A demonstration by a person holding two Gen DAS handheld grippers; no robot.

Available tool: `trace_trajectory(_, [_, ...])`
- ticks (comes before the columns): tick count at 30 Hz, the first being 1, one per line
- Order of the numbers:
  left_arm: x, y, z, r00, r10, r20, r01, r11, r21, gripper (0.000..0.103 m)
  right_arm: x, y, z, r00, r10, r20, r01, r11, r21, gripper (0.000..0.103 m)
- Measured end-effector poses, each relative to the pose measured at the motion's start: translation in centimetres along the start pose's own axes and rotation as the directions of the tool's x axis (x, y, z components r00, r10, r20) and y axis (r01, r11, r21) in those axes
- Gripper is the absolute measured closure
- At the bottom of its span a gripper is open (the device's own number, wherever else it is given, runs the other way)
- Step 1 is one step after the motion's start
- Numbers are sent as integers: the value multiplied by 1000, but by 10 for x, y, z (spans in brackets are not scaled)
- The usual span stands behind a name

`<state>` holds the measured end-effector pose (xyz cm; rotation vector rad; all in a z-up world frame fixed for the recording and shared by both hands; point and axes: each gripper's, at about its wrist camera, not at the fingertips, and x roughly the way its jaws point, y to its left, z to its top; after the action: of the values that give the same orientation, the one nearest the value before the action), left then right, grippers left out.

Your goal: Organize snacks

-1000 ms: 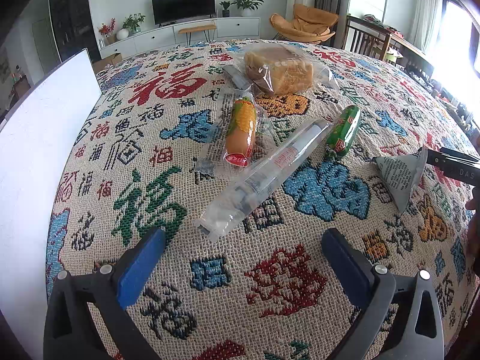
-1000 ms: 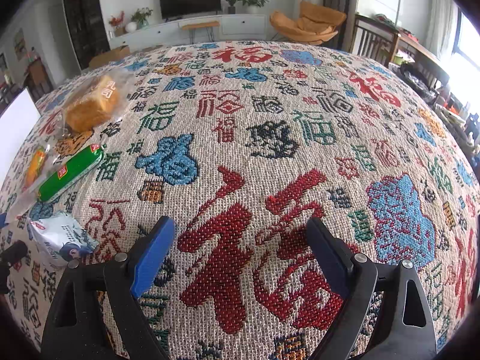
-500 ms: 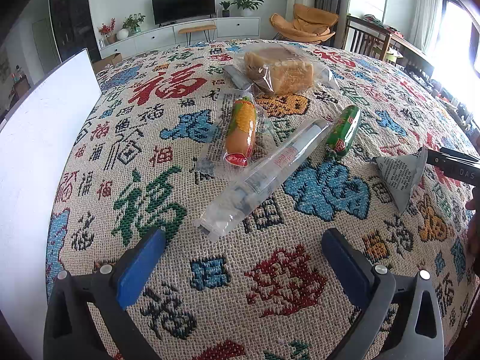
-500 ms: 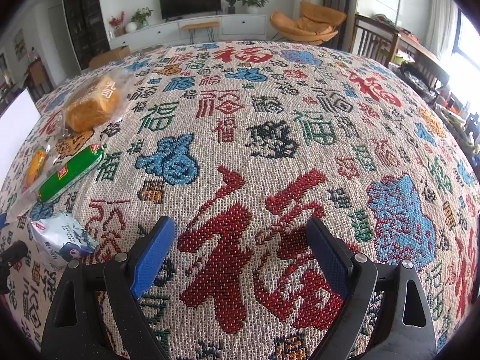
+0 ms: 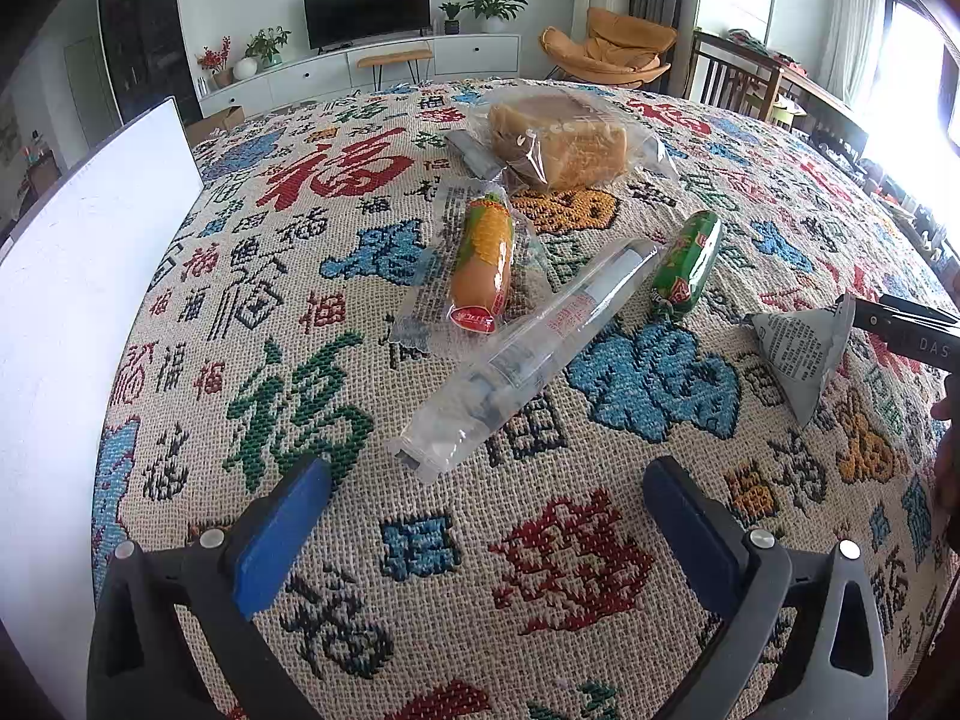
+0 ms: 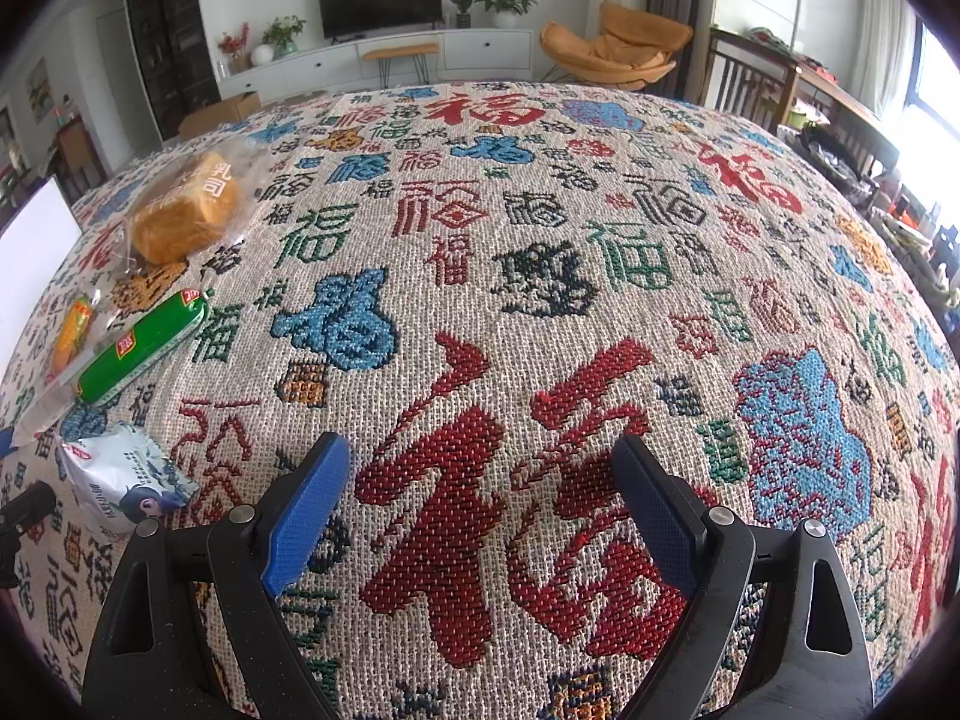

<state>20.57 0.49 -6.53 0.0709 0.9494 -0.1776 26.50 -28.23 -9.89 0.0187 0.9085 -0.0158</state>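
Snacks lie on a patterned tablecloth. In the left wrist view I see a bagged bread loaf, an orange corn sausage in clear wrap, a long clear packet, a green sausage and a silver triangular pouch. My left gripper is open and empty, just short of the clear packet. My right gripper is open and empty over bare cloth. The right wrist view shows the bread, green sausage and silver pouch to its left.
A white board stands along the table's left edge. The right gripper's black body reaches in beside the silver pouch. Chairs and a side table stand beyond the far right edge. A TV cabinet is behind.
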Motion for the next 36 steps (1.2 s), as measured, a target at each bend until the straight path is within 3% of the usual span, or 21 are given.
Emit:
trace_trajectory(30, [0, 0, 0, 1000, 3, -1, -3, 1000, -1, 0, 0, 0, 0, 1000, 1, 0, -1, 1000, 1, 11])
trace_trajectory(36, [-16, -4, -20, 1000, -2, -13, 2, 1000, -15, 0, 0, -1, 0, 1000, 1, 1, -1, 1000, 1, 11])
